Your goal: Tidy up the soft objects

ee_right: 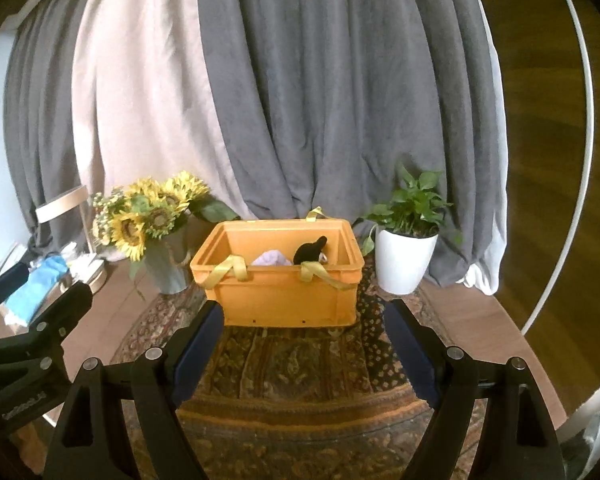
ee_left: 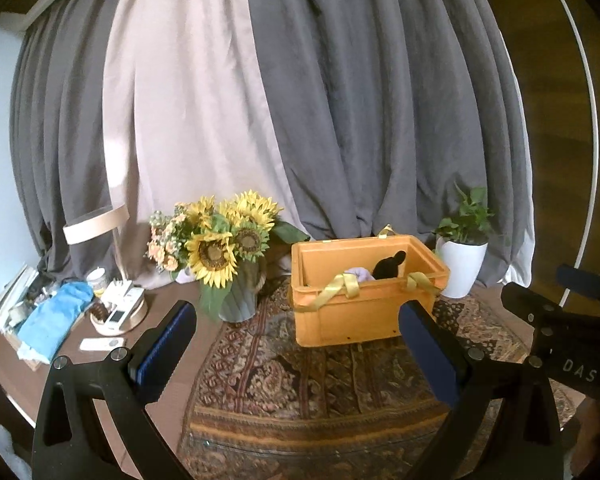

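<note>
One orange plastic crate (ee_right: 280,292) stands on a patterned rug (ee_right: 300,364) that covers the middle of the wooden worktop (ee_right: 460,312). Two soft objects show inside it: a black plush toy (ee_right: 310,250) leaning toward the crate's 2 o'clock corner, and a pale lilac cloth (ee_right: 272,259) bunched just beside it at its 9 o'clock. Three yellow strap loops can be counted on the crate: two yellow straps (ee_right: 232,270) draped over the near rim and one poking up behind the far rim.

Two grippers are in view. The left gripper (ee_left: 296,328) has its jaws spread wide with nothing between them, the crate framed in the gap at 12 o'clock. The right gripper (ee_right: 304,320) is likewise parted and empty, set back from the crate's near wall; neither touches it. Each gripper carries two blue-padded fingers (ee_right: 198,344).

At the crate's 9 o'clock sits one vase of sunflowers (ee_left: 224,248), with at least four yellow heads and a cluster of small peach blooms. At its 3 o'clock stands one white pot with a green plant (ee_right: 404,256). Further out at 9 o'clock there is one round lamp (ee_left: 96,224), one blue cloth (ee_left: 54,316), and a tray of small white items (ee_left: 120,312) too cluttered to count. Grey and one pale pink curtain (ee_right: 148,100) hang behind
</note>
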`<state>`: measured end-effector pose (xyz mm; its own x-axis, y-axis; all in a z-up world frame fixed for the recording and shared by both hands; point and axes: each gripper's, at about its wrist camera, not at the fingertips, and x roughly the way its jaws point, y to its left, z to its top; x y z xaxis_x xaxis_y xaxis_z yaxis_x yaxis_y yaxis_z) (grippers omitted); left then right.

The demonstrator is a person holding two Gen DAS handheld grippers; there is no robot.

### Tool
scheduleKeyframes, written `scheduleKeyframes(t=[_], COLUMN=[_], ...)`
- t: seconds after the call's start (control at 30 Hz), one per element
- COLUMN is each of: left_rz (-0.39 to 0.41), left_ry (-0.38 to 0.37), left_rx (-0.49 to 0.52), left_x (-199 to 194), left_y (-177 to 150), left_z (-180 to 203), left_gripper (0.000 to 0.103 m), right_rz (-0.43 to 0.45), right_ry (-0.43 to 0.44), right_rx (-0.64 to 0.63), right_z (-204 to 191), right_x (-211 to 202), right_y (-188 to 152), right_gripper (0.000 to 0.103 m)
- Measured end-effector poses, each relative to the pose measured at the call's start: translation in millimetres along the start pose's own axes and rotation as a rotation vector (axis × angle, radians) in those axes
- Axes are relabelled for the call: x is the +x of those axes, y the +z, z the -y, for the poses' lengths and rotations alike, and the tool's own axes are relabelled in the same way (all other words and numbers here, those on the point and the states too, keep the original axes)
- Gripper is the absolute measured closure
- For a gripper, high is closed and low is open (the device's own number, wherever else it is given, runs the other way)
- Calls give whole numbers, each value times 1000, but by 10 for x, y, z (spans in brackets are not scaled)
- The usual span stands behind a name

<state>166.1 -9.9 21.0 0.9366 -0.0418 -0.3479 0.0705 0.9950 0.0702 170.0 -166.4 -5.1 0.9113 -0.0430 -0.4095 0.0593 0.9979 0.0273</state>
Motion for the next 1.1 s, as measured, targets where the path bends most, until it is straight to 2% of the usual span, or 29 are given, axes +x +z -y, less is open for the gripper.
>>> scheduleKeyframes(t=[0.17, 0.27, 0.83, 1.1], left_rz=[8, 18, 16, 48], left_ry=[14, 18, 17, 19], left_rx=[-6, -6, -6, -3], left_x=[-263, -432, -1108, -1322], left_y=[-100, -152, -365, -389], left_z=[110, 159, 308, 355], left_gripper=[0, 0, 0, 0], right_rz=[7, 8, 40, 52], right_ry=[3, 11, 15, 23], right_rx=[-10, 4, 16, 26], right_z=[79, 140, 339, 419], right_x=[-249, -382, -1034, -1214], right_y=[-137, -220, -532, -584], right_gripper=[19, 14, 14, 14])
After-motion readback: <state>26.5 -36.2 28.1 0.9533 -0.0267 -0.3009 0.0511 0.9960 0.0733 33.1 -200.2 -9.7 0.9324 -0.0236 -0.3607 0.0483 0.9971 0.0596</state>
